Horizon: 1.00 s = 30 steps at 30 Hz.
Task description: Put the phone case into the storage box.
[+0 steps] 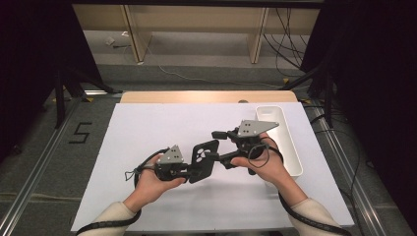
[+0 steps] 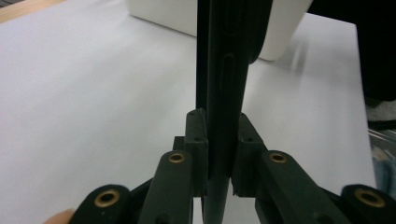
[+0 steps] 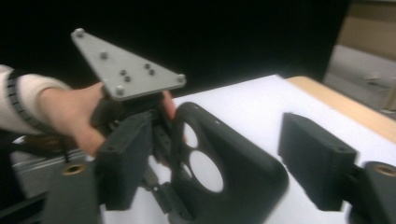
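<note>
my left gripper (image 1: 189, 172) is clamped on the black phone case (image 1: 202, 160). my right gripper (image 1: 222, 147) stands wide around it, not gripping. handover step; next, withdraw right clear.

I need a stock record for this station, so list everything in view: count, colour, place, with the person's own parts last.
phone case: one, black, with round camera holes, held above the table between the two grippers.
tray: one, white, long, at the table's right side.
table: one, white top with a wooden far edge.
floor marking "5": one, black, left of the table.
cables: several, dark, on the floor beyond the table.
left gripper: one, black, fingers clamped on the case's edge.
right gripper: one, black, fingers apart on either side of the case.
hands: two, cream sleeves, at the near edge.
</note>
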Each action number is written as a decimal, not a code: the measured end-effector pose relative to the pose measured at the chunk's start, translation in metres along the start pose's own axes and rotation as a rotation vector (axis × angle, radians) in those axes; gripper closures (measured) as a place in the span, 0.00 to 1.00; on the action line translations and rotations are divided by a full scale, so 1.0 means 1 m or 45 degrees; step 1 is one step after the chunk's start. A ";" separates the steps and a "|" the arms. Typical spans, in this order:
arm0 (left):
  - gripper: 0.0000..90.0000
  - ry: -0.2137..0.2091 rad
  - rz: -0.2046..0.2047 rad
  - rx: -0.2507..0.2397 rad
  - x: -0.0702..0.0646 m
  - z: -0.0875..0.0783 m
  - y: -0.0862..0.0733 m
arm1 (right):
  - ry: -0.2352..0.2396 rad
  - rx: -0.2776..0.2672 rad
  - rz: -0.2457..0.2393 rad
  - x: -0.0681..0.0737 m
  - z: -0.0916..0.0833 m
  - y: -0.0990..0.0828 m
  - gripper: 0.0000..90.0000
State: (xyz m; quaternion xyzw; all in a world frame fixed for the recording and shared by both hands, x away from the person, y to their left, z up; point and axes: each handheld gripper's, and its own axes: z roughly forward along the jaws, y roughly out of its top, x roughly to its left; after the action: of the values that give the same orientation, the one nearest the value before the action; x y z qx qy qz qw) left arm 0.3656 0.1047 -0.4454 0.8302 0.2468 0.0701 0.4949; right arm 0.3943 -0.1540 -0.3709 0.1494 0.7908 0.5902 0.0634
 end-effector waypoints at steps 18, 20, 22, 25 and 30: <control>0.88 0.207 -0.086 -0.049 0.005 0.004 0.009 | -0.319 -0.098 0.046 0.002 -0.003 -0.014 0.06; 0.88 0.217 -0.087 -0.051 0.004 0.006 0.010 | -0.346 -0.105 0.055 0.002 -0.003 -0.015 0.05; 0.88 0.223 -0.089 -0.054 0.004 0.008 0.012 | -0.367 -0.115 0.062 0.002 -0.002 -0.016 0.04; 0.88 0.229 -0.093 -0.058 0.004 0.010 0.014 | -0.395 -0.130 0.076 0.003 -0.002 -0.018 0.02; 0.88 0.234 -0.098 -0.058 0.003 0.016 0.017 | -0.411 -0.133 0.087 0.005 0.002 -0.020 0.01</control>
State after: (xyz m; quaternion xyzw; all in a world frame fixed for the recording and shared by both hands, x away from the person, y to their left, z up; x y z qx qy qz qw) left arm 0.3796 0.0867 -0.4389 0.7987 0.3212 0.1325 0.4914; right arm 0.3874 -0.1554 -0.3899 0.2654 0.7332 0.6005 0.1772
